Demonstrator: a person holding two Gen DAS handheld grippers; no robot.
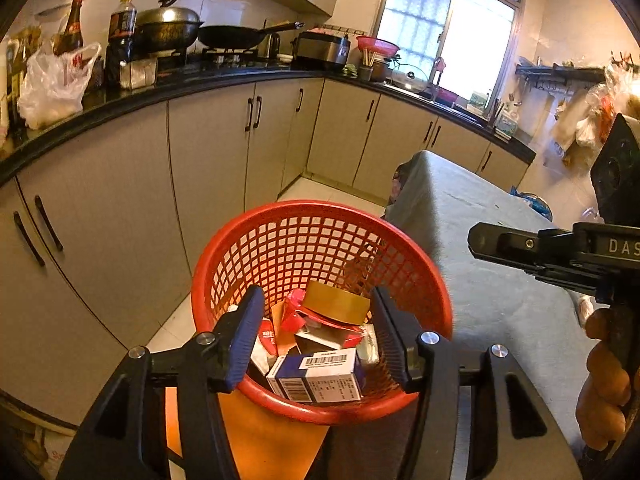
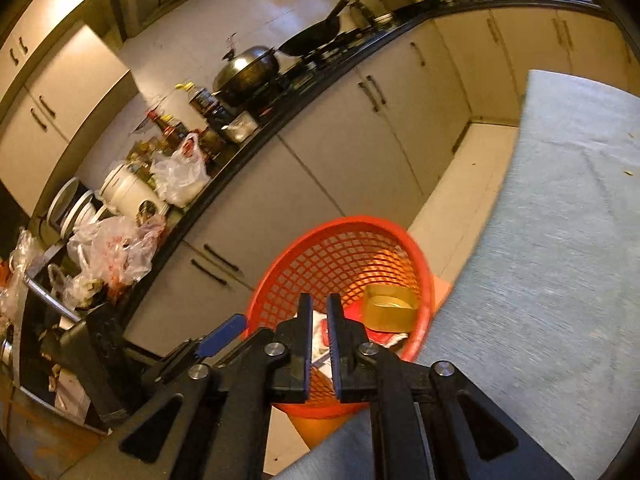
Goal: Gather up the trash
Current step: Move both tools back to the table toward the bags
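Several pieces of trash already lie in the red mesh basket (image 1: pixel 320 264): a gold roll of tape (image 1: pixel 336 302) on top, a red wrapper (image 1: pixel 298 314) beneath it, and a white and blue carton (image 1: pixel 320 376) with barcodes against the near wall. The basket stands on an orange stool (image 1: pixel 260 436), just beside the near left corner of the surface (image 1: pixel 500 288), which is covered in a grey cloth.

The left gripper (image 1: pixel 318 332) hovers over the basket's near rim with its fingers parted and nothing between them. No earlier view is given, so the roll on top is probably the latest drop, but that is only a guess. The right gripper (image 2: pixel 320 344) points into the basket from the surface side, its fingers nearly together with only a thin gap, holding nothing.

The step in hand looks like clearing away from the basket. Doing it well means lifting straight up before swinging aside, so that no finger catches the mesh rim and tips the basket off its stool.

Open room lies over the bare cloth to the right. To the left, a strip of tiled floor (image 1: pixel 320 192) separates the basket from the cabinet doors (image 1: pixel 208 148).
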